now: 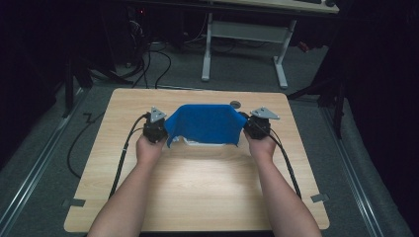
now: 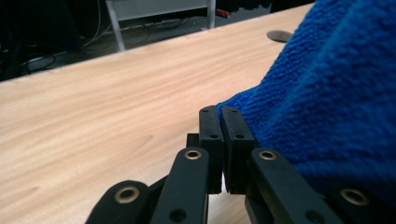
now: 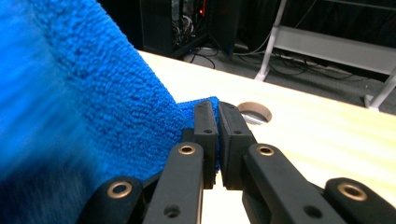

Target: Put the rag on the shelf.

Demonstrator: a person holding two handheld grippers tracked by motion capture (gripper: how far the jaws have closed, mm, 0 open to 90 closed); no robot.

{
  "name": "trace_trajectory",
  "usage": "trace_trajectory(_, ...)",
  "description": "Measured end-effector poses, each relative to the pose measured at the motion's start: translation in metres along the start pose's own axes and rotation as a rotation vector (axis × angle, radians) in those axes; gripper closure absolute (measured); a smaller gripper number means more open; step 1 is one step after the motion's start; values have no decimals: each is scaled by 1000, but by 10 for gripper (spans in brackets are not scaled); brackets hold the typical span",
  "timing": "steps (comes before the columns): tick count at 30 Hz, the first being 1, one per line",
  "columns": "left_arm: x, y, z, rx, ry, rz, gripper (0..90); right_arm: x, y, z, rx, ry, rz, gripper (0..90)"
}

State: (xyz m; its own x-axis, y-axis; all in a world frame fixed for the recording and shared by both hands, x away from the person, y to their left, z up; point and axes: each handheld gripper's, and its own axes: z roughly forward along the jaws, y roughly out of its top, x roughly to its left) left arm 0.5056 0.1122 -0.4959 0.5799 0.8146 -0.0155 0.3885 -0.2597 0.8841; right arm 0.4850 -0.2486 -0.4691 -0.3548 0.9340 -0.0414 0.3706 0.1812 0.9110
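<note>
A blue fleecy cloth (image 1: 205, 123) hangs stretched between my two grippers over the far half of the wooden table (image 1: 197, 197). My left gripper (image 1: 157, 129) is shut on the cloth's left corner. In the left gripper view the black jaws (image 2: 219, 116) pinch that corner, and the cloth (image 2: 327, 93) spreads to the right. My right gripper (image 1: 257, 126) is shut on the right corner. In the right gripper view its jaws (image 3: 215, 112) clamp the cloth (image 3: 93, 93), which falls away to the left. Something white (image 1: 190, 141) peeks out under the cloth's lower edge.
A round cable hole (image 1: 235, 104) sits near the table's far edge, also visible as the hole (image 3: 254, 112) just past my right jaws. Beyond the table stand a white desk frame (image 1: 244, 34) and loose cables (image 1: 148, 64) on the floor.
</note>
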Motion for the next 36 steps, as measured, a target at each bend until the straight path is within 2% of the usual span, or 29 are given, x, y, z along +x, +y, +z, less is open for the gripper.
trace_trajectory(12,-1,-10,-1,20,-20,4,880,3,-13,4,33,6,-4,873)
trace_trajectory(21,-3,-18,-1,17,-30,-19,870,3,-23,4,45,8,-2,865)
trace_trajectory(23,-3,-17,-2,12,-27,-29,833,3,-21,3,42,6,-9,838)
trace_trajectory(27,-2,-15,-5,4,-17,-40,707,0,-17,-2,29,-7,9,748)
trace_trajectory(31,2,-14,-10,4,-9,-58,673,-6,-14,-8,25,-23,16,717)
trace_trajectory(36,4,-13,-17,1,5,-55,658,-8,-9,-15,14,-37,16,657)
